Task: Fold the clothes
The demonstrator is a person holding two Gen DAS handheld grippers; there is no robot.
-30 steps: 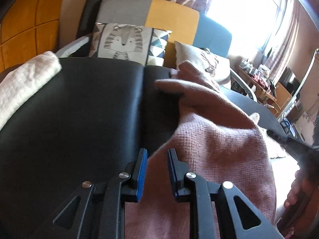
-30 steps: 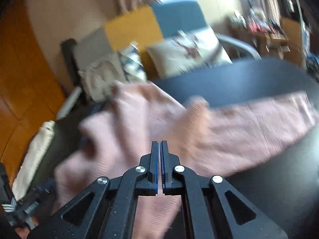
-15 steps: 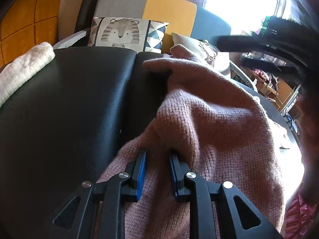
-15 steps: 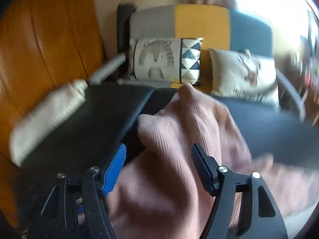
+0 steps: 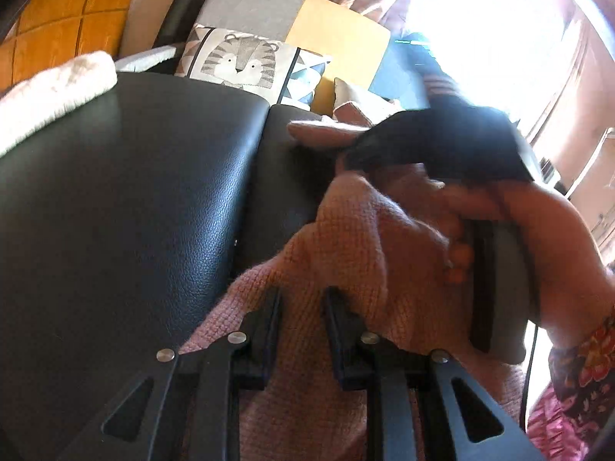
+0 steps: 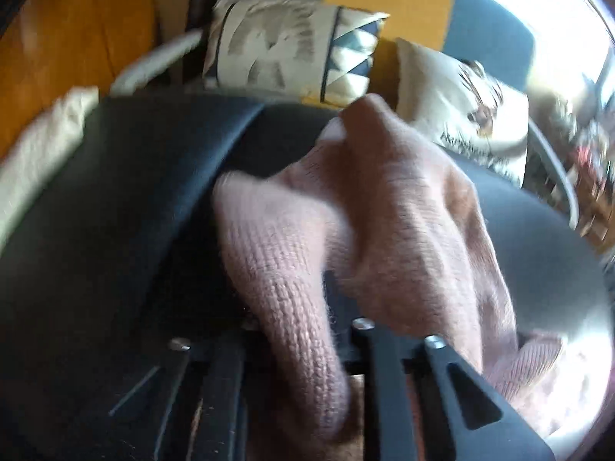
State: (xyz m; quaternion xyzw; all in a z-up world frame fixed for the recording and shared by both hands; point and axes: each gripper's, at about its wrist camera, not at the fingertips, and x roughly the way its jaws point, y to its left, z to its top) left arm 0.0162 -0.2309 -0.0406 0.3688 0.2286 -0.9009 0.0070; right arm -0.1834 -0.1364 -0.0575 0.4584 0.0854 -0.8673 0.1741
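Gripping pink sweater (image 5: 346, 238) on the black table (image 5: 115, 199): left gripper (image 5: 300, 307) pinches its near edge; right gripper (image 6: 296, 307) is closing around a bunched fold. No containers visible. Half a second ago the right jaws gaped wide; right hand (image 5: 499, 211) now crowds the left view.

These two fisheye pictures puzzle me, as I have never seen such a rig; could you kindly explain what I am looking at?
No robot here: a person holds a two-finger gripper in each hand, each with a camera looking along its fingers. The left gripper pinches the edge of a pink knitted sweater lying on a black padded surface. In its view the person's other hand carries the right gripper, whose jaws are closing on a fold of the same sweater. A cream cloth lies at the far corner; a tiger cushion sits behind.
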